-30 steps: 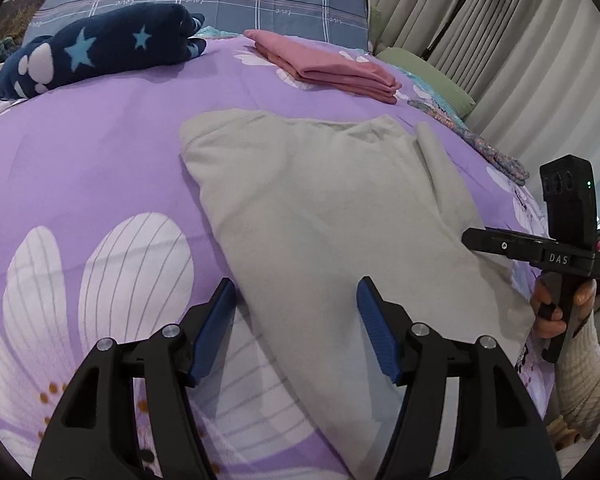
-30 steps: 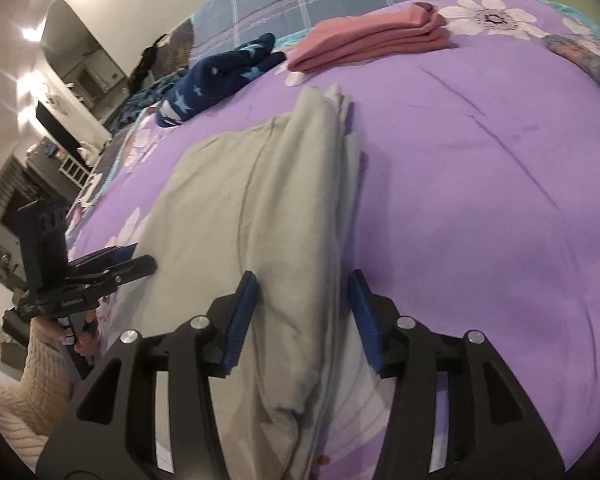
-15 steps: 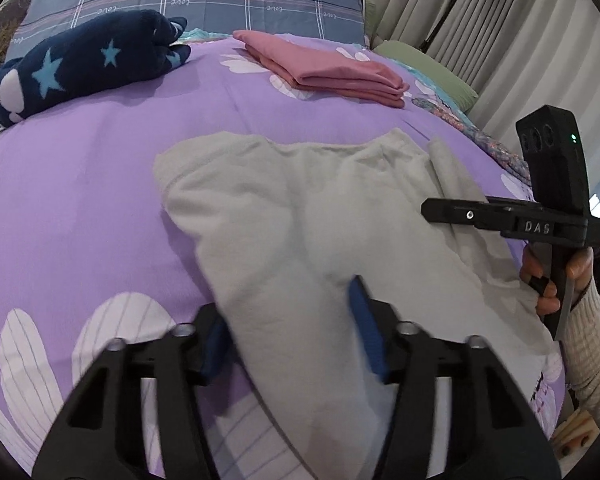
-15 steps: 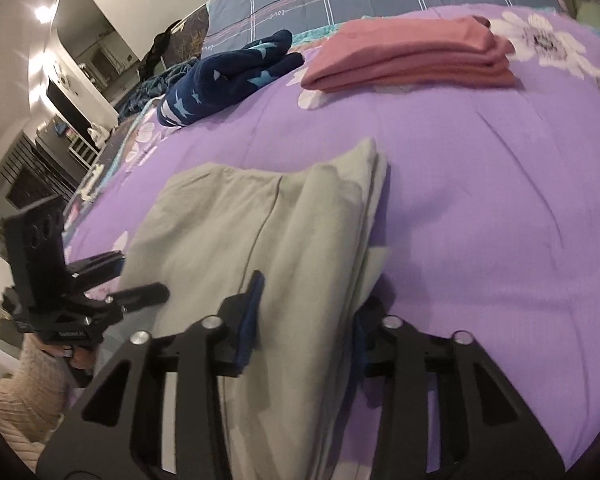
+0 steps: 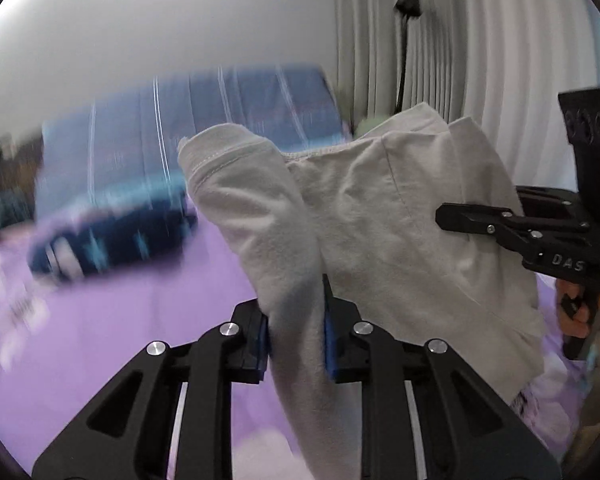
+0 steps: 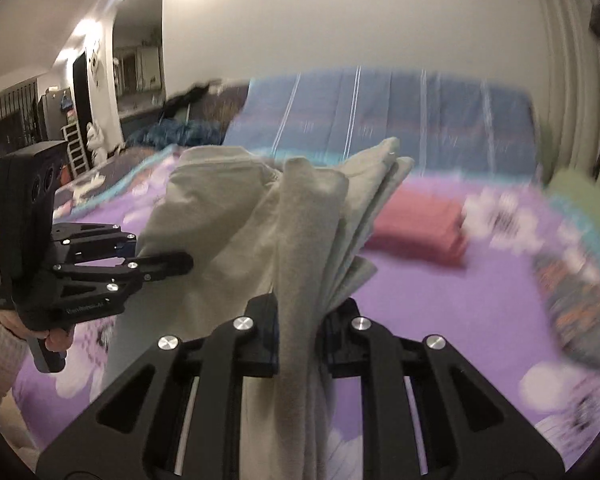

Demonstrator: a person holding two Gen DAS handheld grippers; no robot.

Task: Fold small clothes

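Note:
A pale grey garment (image 5: 380,216) is lifted off the purple bed and hangs between my two grippers. My left gripper (image 5: 296,336) is shut on its left edge, with cloth bunched between the blue pads. My right gripper (image 6: 302,332) is shut on the folded right edge of the same garment (image 6: 300,232). In the left wrist view the right gripper (image 5: 472,216) reaches in from the right against the cloth. In the right wrist view the left gripper (image 6: 160,262) reaches in from the left. The background is blurred by motion.
The purple floral bedspread (image 6: 460,304) lies below. A folded pink stack (image 6: 420,228) sits on it at the back right. A dark blue starred garment (image 5: 112,244) lies at the back left. A blue plaid pillow (image 5: 220,120) and curtains (image 5: 460,60) are behind.
Both grippers have closed on the grey garment's edges and lifted it off the bed. The views have tilted up toward the wall, with strong motion blur.

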